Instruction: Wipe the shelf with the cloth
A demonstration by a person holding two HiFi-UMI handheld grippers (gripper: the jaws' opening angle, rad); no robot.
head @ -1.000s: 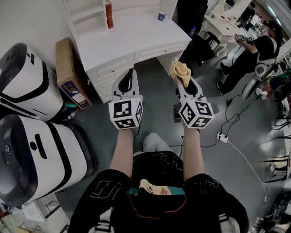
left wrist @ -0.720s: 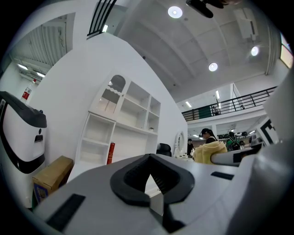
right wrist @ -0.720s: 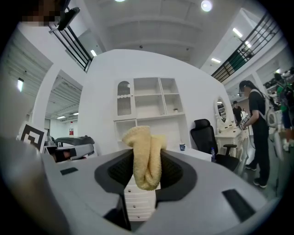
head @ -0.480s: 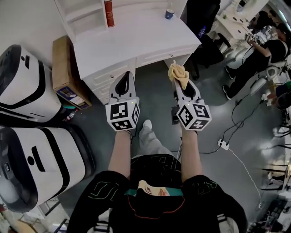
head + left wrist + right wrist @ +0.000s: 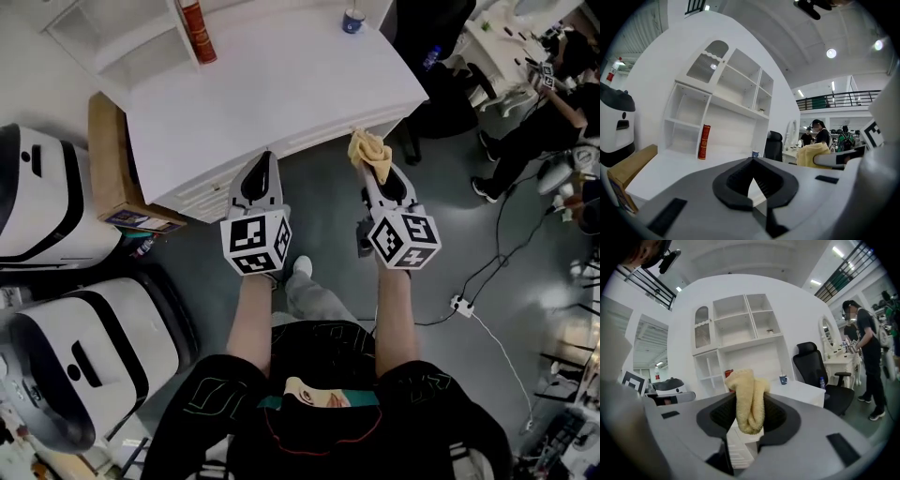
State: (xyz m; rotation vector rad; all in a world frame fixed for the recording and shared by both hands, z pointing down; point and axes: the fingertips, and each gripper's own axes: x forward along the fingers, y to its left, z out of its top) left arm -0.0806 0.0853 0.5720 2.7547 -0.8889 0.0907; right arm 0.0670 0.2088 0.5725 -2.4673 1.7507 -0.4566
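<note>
Large open-plan lab or test hall, fitted with mock home furniture. Bare grey floor [image 5: 450, 225] with a power strip [image 5: 459, 305] and loose cables [image 5: 502, 253] trailing over it. White desk [image 5: 281, 84] carrying a white shelf unit [image 5: 726, 103] at its back edge; a red book [image 5: 198, 31] stands at the shelf foot and a blue cup [image 5: 353, 20] near the desk's far corner. Cardboard box [image 5: 112, 169] against the desk's left end. Two bulky white machines with black bands [image 5: 37, 202] beside the box. Black office chair [image 5: 811, 364]. Second white table with an oval mirror [image 5: 826, 336], a person [image 5: 867, 348] standing at it. High ceiling with round lights [image 5: 831, 53]; railed upper gallery [image 5: 839, 98].
</note>
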